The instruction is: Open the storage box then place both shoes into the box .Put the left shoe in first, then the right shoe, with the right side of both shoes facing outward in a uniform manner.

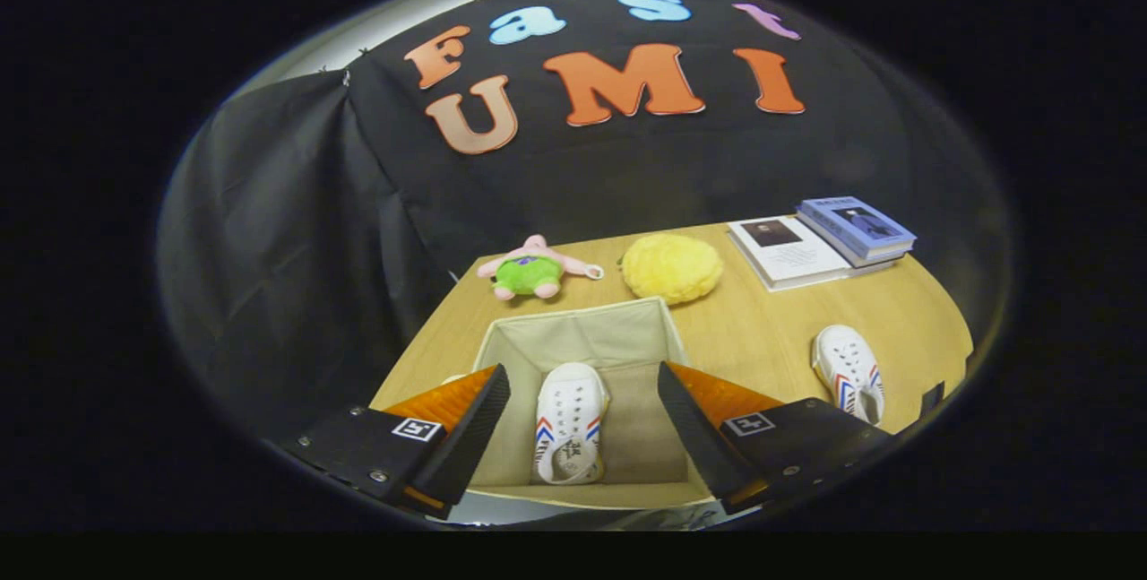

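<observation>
Hovering above the open storage box (582, 338), your gripper (582, 423) had its fingers spread wide apart w/ nothing between them but air; the box sat on the tabletop (762, 329) right below and ahead.

One white sneaker (570, 423) w/ red and blue side stripes lay inside the box, on its floor, toward the wall on the gripper's left. Its long axis ran front-to-back along the line of the fingers, toe toward the far wall, heel opening nearest you, sole down. It looked to rest upright rather than on its side, so which flank faced outward I couldn't tell.

The second sneaker (848, 374) was on the tabletop, well apart from the box, beyond the right finger. Long axis also roughly front-to-back, toe away from you and tilted a bit inward, laces up.

Handling, as a judgement: small canvas shoe, light, soft upper that'd give under pressure, rubber sole stiffer and grippier. You'd prob. do best clamping across the heel collar or pinching the sides at mid-foot; the toe cap could slip, the laces offer no firm hold. The fabric box looked soft-walled too, so nudging a wall could shift it.

Beyond the box: a pink-and-green plush toy (530, 271), a yellow fluffy cushion (672, 268), and books (820, 239) stacked at the far right corner.
</observation>
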